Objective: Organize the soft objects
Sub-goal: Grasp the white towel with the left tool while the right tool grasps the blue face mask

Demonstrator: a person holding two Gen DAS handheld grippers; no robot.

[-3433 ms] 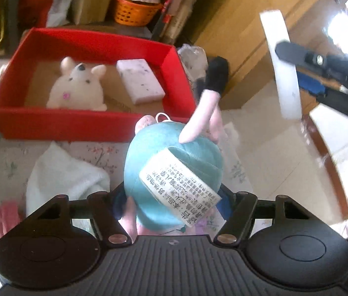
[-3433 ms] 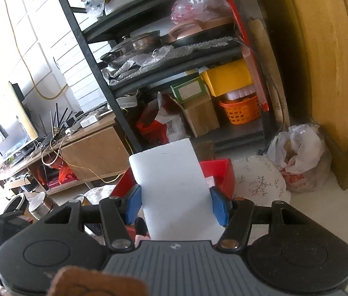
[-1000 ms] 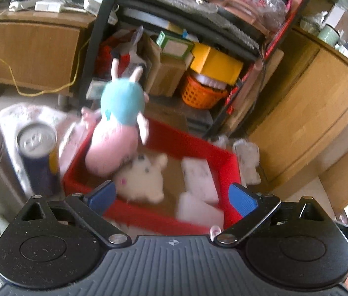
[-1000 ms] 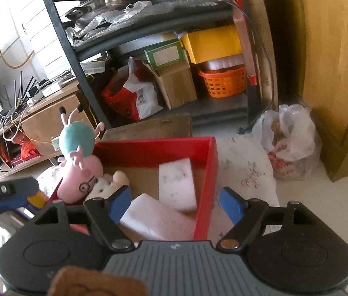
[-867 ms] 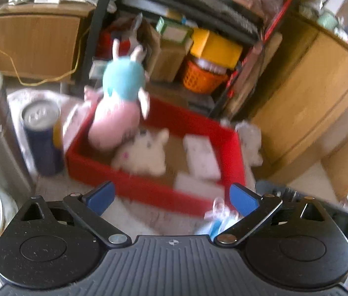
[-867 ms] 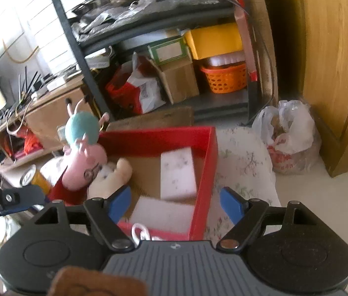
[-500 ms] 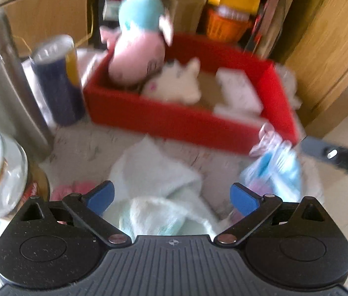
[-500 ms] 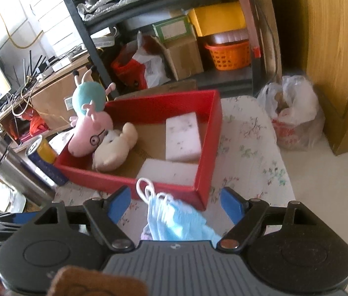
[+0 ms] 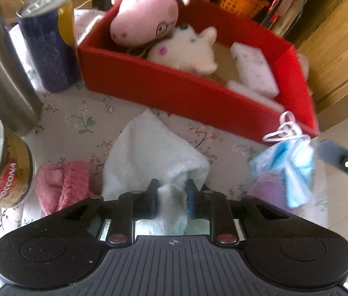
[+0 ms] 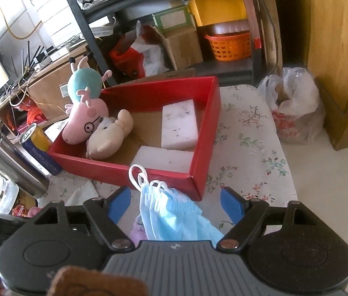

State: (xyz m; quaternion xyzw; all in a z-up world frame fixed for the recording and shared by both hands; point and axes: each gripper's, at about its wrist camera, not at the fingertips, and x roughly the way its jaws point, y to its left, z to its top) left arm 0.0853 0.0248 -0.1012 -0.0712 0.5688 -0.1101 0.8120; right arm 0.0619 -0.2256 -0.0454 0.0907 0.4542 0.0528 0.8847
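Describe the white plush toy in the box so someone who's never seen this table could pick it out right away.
Find the red box on the flowered tablecloth. At its left end, the white plush toy lies against the pink pig toy. Unlike the two flat white sponges beside it, it is furry, with ears and a face.

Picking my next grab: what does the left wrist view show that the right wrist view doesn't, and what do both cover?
Only the left wrist view: the left tongs, which have just been closing, pinch a fold of the white fluffy towel; a pink fuzzy cloth lies beside it.

Only the right wrist view: the open right tongs flank the blue face masks without touching them; a white plastic bag sits past the table.

Both: the red cardboard box holding the pink pig plush, cream plush and white sponge blocks; blue face masks; blue drink can.
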